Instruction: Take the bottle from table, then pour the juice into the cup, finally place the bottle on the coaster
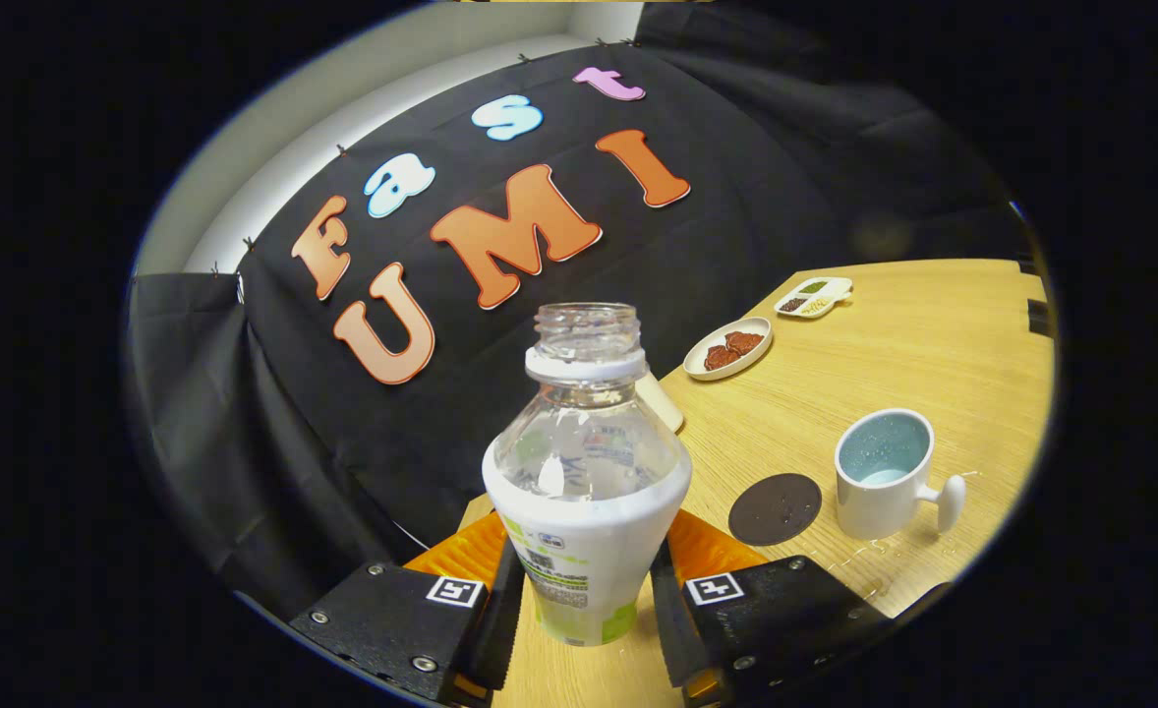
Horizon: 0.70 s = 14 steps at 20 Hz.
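An uncapped clear plastic bottle (586,472) with a white and green label stands upright between my fingers, and both fingers press on its labelled lower body. My gripper (584,590) is shut on it, and the bottle seems held above the wooden table (933,334). The upper part of the bottle looks clear and nearly empty. To the right, beyond the fingers, a round dark coaster (775,508) lies flat on the table. Just right of the coaster stands a white cup (884,472) with a pale blue inside and a knobbed handle pointing right.
An oval plate (728,348) with reddish-brown food sits farther back on the table. A small divided white dish (813,296) lies beyond it. A pale object (660,401) is partly hidden behind the bottle. A few wet drops glisten on the table by the cup.
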Available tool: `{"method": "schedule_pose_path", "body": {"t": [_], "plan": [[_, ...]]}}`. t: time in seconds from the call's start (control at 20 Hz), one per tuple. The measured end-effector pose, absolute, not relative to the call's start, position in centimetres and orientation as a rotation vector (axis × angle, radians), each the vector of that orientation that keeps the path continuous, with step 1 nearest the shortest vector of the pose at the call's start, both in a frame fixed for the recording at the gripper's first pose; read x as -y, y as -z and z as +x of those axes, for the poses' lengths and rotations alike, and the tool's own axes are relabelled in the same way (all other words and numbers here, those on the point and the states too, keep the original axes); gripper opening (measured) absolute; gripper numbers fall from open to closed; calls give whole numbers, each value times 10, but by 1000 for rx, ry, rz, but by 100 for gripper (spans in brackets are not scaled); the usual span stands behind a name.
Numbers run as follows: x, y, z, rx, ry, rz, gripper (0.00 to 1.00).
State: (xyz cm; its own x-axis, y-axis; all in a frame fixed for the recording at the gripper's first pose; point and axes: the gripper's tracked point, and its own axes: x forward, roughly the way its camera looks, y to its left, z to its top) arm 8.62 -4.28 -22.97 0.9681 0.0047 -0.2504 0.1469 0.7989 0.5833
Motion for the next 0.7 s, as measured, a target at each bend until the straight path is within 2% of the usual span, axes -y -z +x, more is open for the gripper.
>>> {"method": "schedule_pose_path", "body": {"t": [0.7], "plan": [[77, 228, 99, -197, 108, 1076, 60]]}}
